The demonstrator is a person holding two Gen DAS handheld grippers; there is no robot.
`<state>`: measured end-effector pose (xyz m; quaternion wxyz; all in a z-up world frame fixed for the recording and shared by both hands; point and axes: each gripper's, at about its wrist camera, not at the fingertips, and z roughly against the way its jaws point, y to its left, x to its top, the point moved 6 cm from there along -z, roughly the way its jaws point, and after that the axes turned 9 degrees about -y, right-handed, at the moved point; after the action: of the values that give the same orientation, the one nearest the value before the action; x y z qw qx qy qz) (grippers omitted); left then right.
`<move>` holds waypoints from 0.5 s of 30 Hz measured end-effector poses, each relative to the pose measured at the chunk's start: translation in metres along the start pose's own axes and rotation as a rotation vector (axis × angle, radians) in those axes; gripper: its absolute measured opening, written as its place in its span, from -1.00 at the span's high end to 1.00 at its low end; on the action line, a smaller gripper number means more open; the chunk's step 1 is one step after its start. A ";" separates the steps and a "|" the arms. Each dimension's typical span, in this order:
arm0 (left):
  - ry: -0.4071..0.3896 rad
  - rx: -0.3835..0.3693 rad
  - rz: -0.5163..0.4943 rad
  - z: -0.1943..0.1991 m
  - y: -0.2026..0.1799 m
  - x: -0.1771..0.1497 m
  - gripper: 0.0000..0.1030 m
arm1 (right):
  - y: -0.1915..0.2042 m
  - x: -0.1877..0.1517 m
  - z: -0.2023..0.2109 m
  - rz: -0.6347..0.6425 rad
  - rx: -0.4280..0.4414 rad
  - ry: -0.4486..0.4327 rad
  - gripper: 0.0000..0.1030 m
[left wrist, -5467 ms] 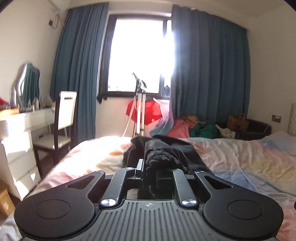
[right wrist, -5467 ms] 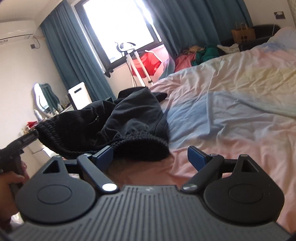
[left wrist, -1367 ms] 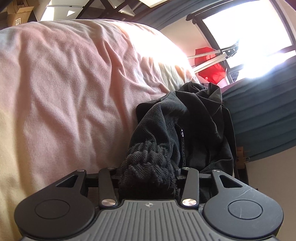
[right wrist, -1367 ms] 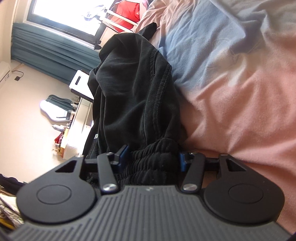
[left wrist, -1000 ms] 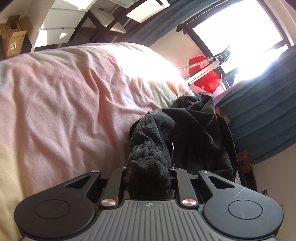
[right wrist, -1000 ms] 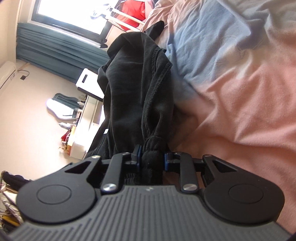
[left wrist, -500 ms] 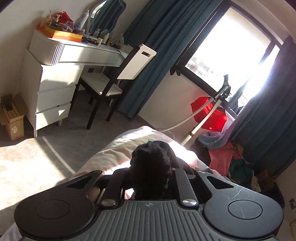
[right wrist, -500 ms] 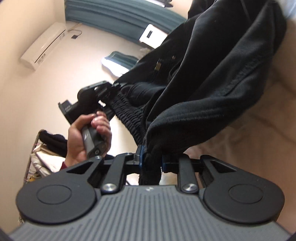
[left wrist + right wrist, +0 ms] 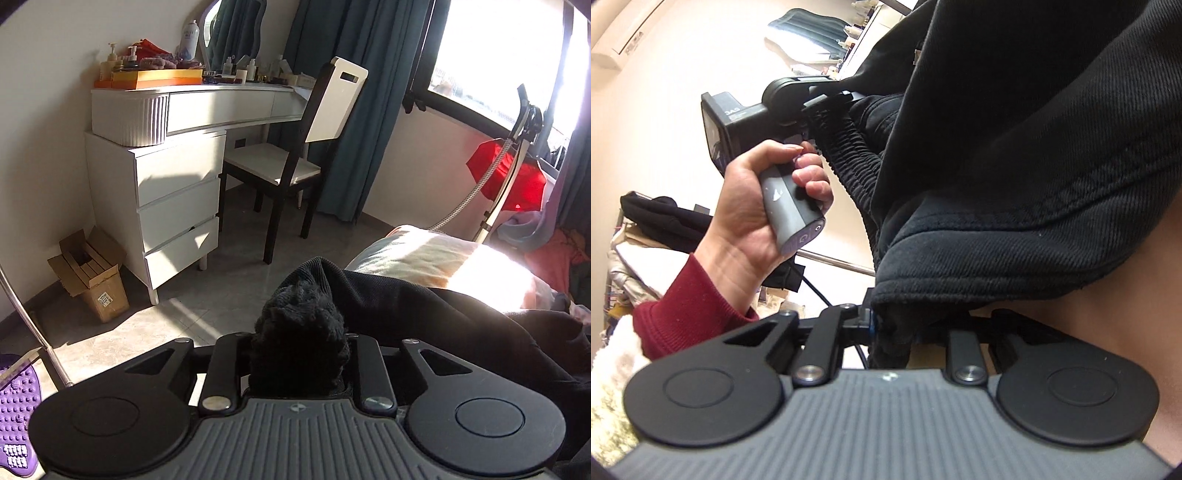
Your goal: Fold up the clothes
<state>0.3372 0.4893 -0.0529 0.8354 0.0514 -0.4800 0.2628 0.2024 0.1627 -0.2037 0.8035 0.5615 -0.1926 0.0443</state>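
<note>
A black garment (image 9: 424,310) with a ribbed elastic waistband hangs lifted between both grippers, above the edge of the bed (image 9: 436,258). My left gripper (image 9: 299,354) is shut on a bunched knot of the waistband. My right gripper (image 9: 905,328) is shut on the garment's (image 9: 1015,147) hem, and the cloth fills most of the right wrist view. There the left gripper (image 9: 820,99) shows at upper left, held by a hand (image 9: 761,199) in a red sleeve, with the stretched waistband (image 9: 849,155) running from it.
A white dressing table (image 9: 177,122) with bottles and a mirror stands at left, a chair (image 9: 295,147) beside it. A cardboard box (image 9: 92,273) sits on the floor. Blue curtains (image 9: 351,92), a red item (image 9: 509,177) on a stand and piled clothes (image 9: 554,254) lie by the window.
Both grippers closed on the waistband and hem and lifted the garment off the bed. The left view swung from the bed surface up toward the dressing table.
</note>
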 end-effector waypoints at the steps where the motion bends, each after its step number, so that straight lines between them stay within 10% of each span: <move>1: 0.007 -0.002 -0.011 0.001 0.000 -0.001 0.36 | 0.002 -0.002 0.003 0.014 -0.008 0.009 0.50; 6: 0.030 0.019 -0.035 0.035 -0.010 -0.008 -0.66 | 0.029 -0.019 0.034 0.199 -0.025 0.023 -0.63; 8: 0.012 0.023 -0.042 0.059 -0.017 -0.008 -0.97 | 0.039 -0.017 0.050 0.247 -0.043 0.005 -0.63; 15: -0.095 -0.046 -0.094 0.171 -0.070 -0.025 -1.00 | 0.074 -0.003 0.123 0.408 -0.131 -0.136 -0.61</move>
<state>0.2295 0.3617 0.0293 0.8239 0.0671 -0.5223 0.2095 0.1462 0.0769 -0.1027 0.7978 0.4591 -0.3586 0.1554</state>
